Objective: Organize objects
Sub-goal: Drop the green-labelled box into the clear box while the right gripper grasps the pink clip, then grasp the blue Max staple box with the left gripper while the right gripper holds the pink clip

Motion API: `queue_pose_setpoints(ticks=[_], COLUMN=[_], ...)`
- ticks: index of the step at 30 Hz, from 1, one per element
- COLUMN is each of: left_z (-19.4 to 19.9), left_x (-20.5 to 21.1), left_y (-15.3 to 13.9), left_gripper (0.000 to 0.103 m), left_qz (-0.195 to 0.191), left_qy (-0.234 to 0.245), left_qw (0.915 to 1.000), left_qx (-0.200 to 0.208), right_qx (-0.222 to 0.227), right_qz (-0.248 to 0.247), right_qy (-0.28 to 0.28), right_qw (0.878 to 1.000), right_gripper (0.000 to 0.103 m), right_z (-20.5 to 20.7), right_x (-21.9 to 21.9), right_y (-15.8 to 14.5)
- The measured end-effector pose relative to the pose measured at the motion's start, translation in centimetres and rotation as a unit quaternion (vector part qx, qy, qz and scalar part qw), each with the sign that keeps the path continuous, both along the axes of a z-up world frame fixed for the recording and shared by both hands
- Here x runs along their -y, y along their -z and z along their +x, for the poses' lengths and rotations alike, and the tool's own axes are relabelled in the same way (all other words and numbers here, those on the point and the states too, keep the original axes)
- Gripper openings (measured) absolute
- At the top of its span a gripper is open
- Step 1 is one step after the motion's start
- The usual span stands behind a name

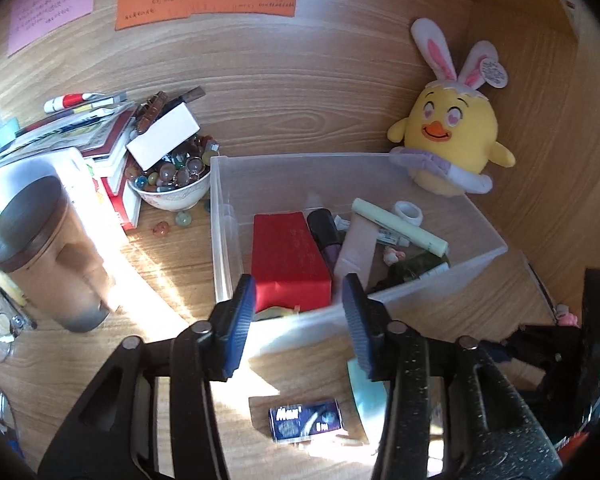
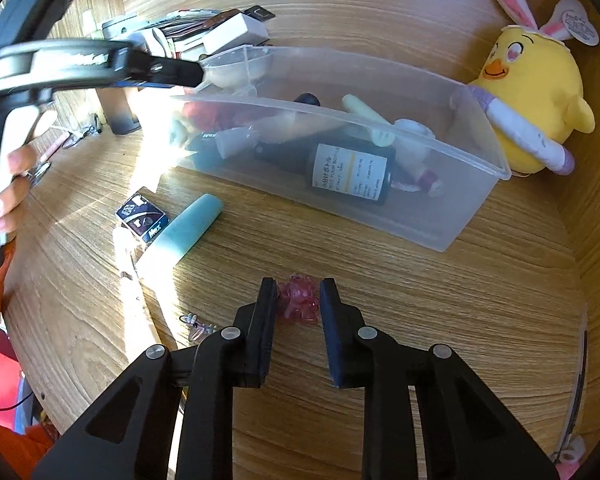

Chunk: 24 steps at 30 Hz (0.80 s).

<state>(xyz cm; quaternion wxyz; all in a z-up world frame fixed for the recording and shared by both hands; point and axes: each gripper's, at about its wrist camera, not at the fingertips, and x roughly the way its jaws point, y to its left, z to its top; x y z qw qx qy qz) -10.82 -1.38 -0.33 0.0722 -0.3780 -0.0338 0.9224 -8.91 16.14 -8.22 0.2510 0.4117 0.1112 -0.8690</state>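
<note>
The right hand-held gripper [image 2: 299,300] is down on the wooden surface [image 2: 380,264], its jaws narrow and closed on a small pink translucent trinket [image 2: 298,299] that sits between the two pads, near the front edge of the surface. The left hand-held gripper [image 1: 299,298] hangs over the near wall of the clear plastic bin [image 1: 220,208], its jaws partly open with nothing between them; the blue pads frame the red box [image 1: 290,258] lying inside the bin.

The bin stands toward the back of the surface, beside the right wall. In it, next to the red box, lie a dark bottle [image 1: 325,232], a pale yellow-green tube [image 1: 400,226] propped slantwise, a small roll of white tape [image 1: 408,212] and some smaller bits too jumbled to tell apart. A yellow plush chick with rabbit ears [image 1: 446,132] sits in the back right corner, touching the bin's far corner.

In front of the bin, on the bare surface, lie a small dark blue box [image 1: 306,420] and a light blue tube [image 2: 188,232] just beside it. A tiny clear hair clip [image 2: 198,324] lies left of the right gripper's pads.

Left of the bin stand a bowl of coloured beads [image 1: 172,184] with a white box leaning on it, a stack of books [image 1: 112,148] and a brown cup with a dark lid [image 1: 48,248]
</note>
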Motion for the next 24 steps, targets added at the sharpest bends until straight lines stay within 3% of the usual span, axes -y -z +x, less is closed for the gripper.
queue_pose_setpoints(ticks=[9, 24], left_z=[4.3, 4.0], left_x=[1.0, 0.3], left_y=[0.1, 6.6], left_gripper=[0.061, 0.061], left_qz=[0.016, 0.036], left_qy=[-0.011, -0.005], left_qw=[0.9998, 0.9937], left_qx=[-0.003, 0.106], right_qx=[-0.029, -0.059], right_qz=[-0.026, -0.053], right_qy=[0.031, 0.061], right_qw=[0.999, 0.995], right_gripper=[0.020, 0.020], right_z=[0.1, 0.7], right_x=[-1.8, -4.3], right_y=[-2.4, -4.3])
